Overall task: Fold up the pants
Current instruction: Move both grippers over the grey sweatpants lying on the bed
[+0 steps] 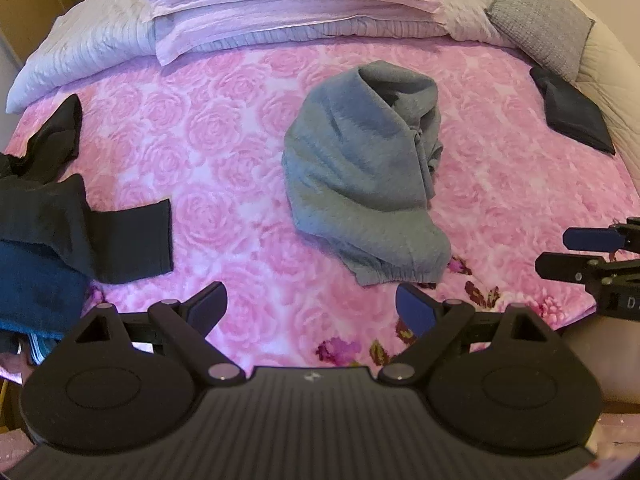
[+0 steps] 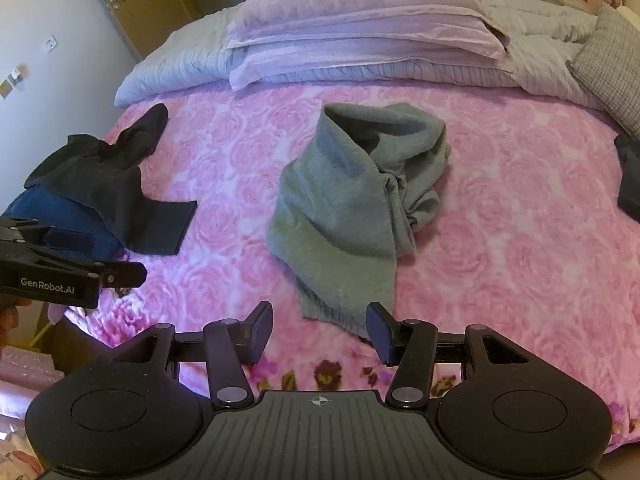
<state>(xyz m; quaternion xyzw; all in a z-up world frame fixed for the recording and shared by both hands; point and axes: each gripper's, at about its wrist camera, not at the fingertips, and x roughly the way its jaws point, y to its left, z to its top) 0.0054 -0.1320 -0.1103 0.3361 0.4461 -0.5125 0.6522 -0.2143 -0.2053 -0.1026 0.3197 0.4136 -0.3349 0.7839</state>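
Bed [image 1: 224,152] under pink rose blanket | grey pants [image 1: 360,168] crumpled at its middle, cuffed end toward cameras | black garments [image 1: 100,232] piled at left edge | left claw [image 1: 312,312] and right claw [image 2: 320,332] both open, empty, above near edge

Pants [image 1: 360,168] mid-bed, clothes heap [image 1: 60,216] at left, pillows [image 1: 296,4] behind, perhaps folded garment [image 1: 572,112] far right.

I see grey pants [image 1: 360,168] on a pink rose-patterned blanket [image 1: 224,152] with darker magenta flowers along its near edge. Left, black clothes [image 1: 100,232] lie over a blue garment [image 1: 36,288]. Far off, lilac pillows [image 1: 288,8]; my tools' pads are dark blue.
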